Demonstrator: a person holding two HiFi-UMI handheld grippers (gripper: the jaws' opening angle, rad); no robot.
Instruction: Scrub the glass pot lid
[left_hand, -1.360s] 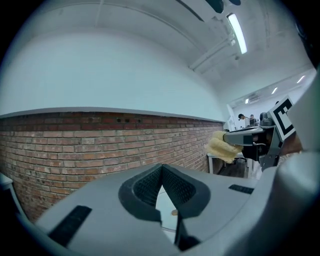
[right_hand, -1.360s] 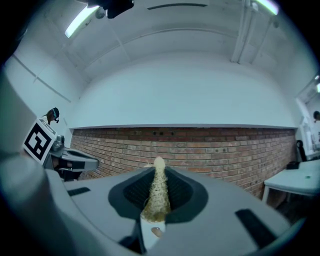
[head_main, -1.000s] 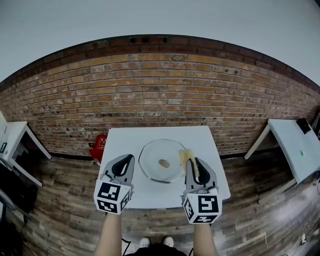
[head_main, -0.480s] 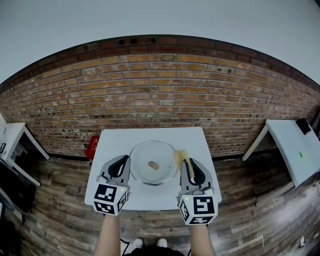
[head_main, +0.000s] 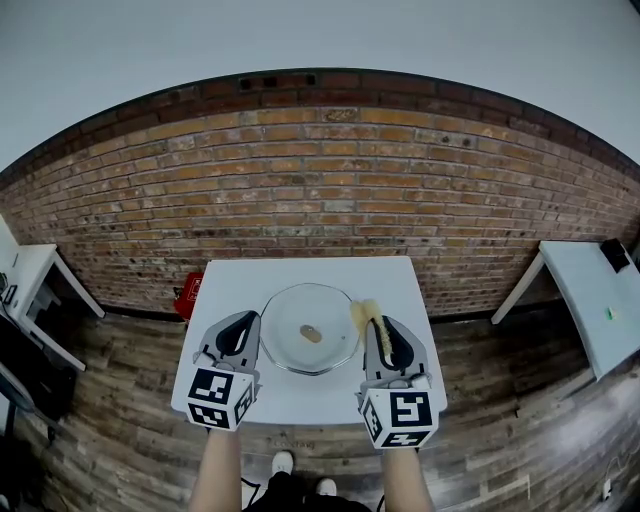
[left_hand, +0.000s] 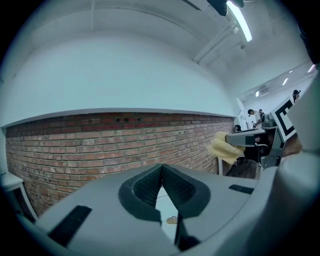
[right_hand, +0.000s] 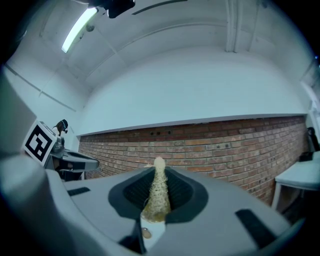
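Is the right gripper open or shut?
Shut on the yellow fibrous scrubber: the right gripper clamps it between both pads.

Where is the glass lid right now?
In the head view, the glass pot lid lies flat at the middle of the white table, between the left tool and the right tool, which grips a yellow scrubber.

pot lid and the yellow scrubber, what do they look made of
The pot lid looks like clear glass, glossy, the white table showing through; its knob is tan, maybe wood. The scrubber is pale yellow, coarse netted fibres, probably loofah or plastic mesh.
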